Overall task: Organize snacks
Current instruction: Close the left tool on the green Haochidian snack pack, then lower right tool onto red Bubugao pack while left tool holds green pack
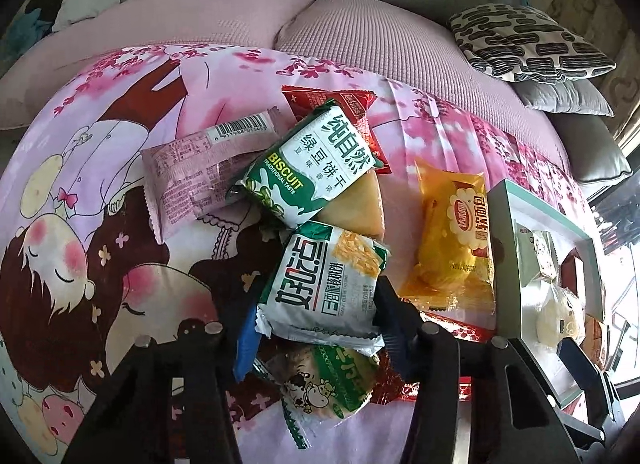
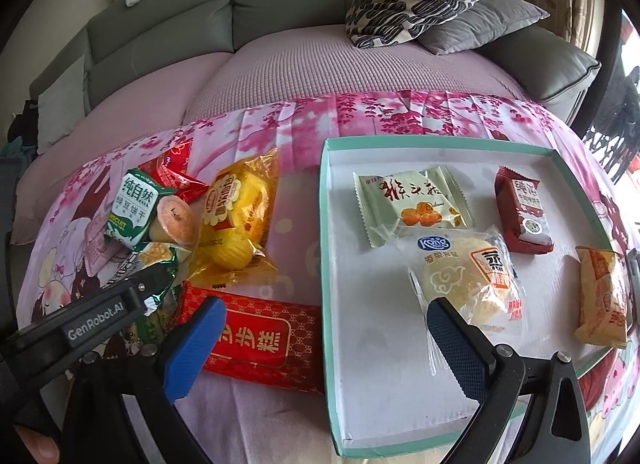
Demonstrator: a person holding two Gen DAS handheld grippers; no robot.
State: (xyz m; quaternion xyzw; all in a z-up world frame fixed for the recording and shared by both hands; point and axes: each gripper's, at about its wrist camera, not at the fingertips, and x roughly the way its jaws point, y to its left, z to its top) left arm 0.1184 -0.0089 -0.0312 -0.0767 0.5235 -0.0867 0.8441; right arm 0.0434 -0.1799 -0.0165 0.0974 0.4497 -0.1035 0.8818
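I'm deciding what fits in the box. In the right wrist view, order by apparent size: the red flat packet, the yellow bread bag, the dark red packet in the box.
1. Red flat packet, though it lies nearest the camera.
2. Yellow bread bag, close behind it, so that order is unsure.
3. Dark red packet, clearly smallest, inside the box.

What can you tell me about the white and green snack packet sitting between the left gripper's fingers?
The white and green snack packet is a glossy plastic pillow pack with crimped ends, large dark characters and a yellow cracker picture at one corner. It lies tilted on top of the snack pile, overlapping a cow-print packet below and touching the green biscuit packet above. The left gripper straddles it, both fingers pressing its sides. In the right wrist view only a crumpled edge shows.
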